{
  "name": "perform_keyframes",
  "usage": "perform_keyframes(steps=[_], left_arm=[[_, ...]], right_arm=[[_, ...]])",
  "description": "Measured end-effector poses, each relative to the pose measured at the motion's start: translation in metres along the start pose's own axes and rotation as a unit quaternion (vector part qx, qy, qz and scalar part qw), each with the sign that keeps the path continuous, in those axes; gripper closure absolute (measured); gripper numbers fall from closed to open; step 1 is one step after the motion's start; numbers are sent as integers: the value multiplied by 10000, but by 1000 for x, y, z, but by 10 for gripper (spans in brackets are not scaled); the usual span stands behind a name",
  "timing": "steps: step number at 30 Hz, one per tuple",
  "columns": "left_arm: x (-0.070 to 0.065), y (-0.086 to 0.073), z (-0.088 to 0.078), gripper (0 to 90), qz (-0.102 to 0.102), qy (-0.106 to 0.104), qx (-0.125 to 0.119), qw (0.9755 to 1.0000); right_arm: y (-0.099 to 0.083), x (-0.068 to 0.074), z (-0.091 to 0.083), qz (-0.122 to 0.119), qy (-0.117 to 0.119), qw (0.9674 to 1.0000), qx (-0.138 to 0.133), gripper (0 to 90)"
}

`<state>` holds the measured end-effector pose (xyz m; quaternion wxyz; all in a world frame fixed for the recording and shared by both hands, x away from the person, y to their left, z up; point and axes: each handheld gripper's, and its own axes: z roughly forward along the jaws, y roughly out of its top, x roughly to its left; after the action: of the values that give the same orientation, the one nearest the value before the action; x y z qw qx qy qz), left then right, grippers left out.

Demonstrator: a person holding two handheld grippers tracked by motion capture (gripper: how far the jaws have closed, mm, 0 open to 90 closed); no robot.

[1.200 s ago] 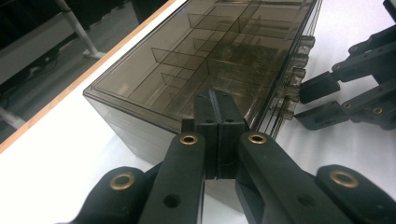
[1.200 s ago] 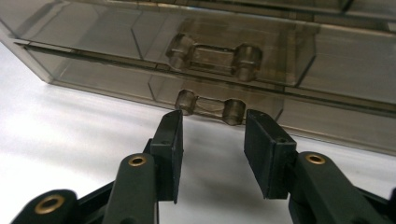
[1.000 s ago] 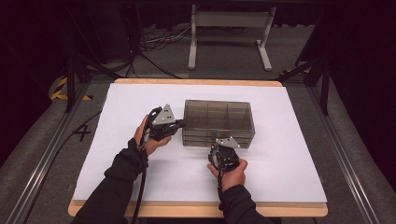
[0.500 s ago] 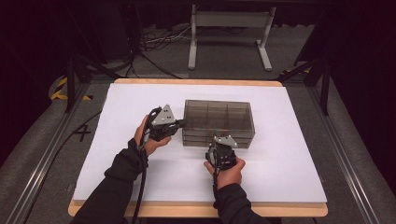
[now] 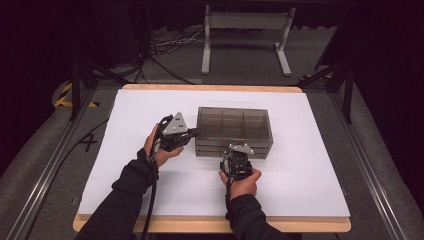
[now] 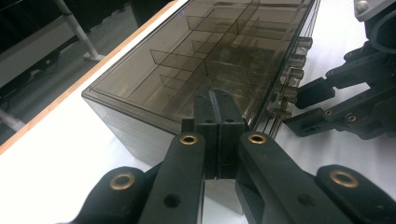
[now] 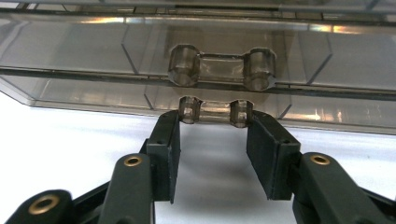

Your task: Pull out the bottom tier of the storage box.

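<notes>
i have a smoky, see-through drawer box [image 5: 234, 131] in front of me, standing near the middle of the white surface [image 5: 125, 115], its long front turned toward me. through its clear top, in the left gripper view, i see thin dividers splitting the inside into compartments.

my left gripper [image 5: 192, 133] comes in from the box's left end. its fingers [image 6: 205, 116] are pressed flat together with nothing between them, and their tips rest against the upper edge of that end of the box [image 6: 196, 70]. whether they push on it or only touch it, i cannot tell. my left hand [image 5: 159, 148] holds the tool just off the box's left side.

my right gripper [image 5: 239, 150] is at the box's front, low down. in the right gripper view its fingers [image 7: 164, 140] stand about half open, one on each side of the lower drawer handle [image 7: 215, 112], a small clear bar with a round knob at each end. the finger tips sit at the two knobs, touching or all but touching them; i cannot tell for sure that they squeeze. the jaws have just been closing a little around that handle. a second, larger handle [image 7: 220, 67] of the same shape sits on the drawer above, clear of my fingers. my right hand [image 5: 242, 181] is close to the near side of the box, well inside the surface's front edge.
</notes>
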<state>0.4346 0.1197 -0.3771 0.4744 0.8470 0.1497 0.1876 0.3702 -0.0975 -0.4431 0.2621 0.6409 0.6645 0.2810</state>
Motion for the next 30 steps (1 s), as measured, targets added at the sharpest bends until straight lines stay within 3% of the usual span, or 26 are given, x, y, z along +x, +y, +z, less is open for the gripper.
perform_keyframes(steps=[8,30], left_arm=[[0,0,0,900,-19,16,-12,10000],[-1,-2,-1,900,-38,31,-44,10000]], right_arm=[[-1,-4,-1,-7,173,9998,-7,561],[-6,-9,-8,-87,298,9995,26,557]])
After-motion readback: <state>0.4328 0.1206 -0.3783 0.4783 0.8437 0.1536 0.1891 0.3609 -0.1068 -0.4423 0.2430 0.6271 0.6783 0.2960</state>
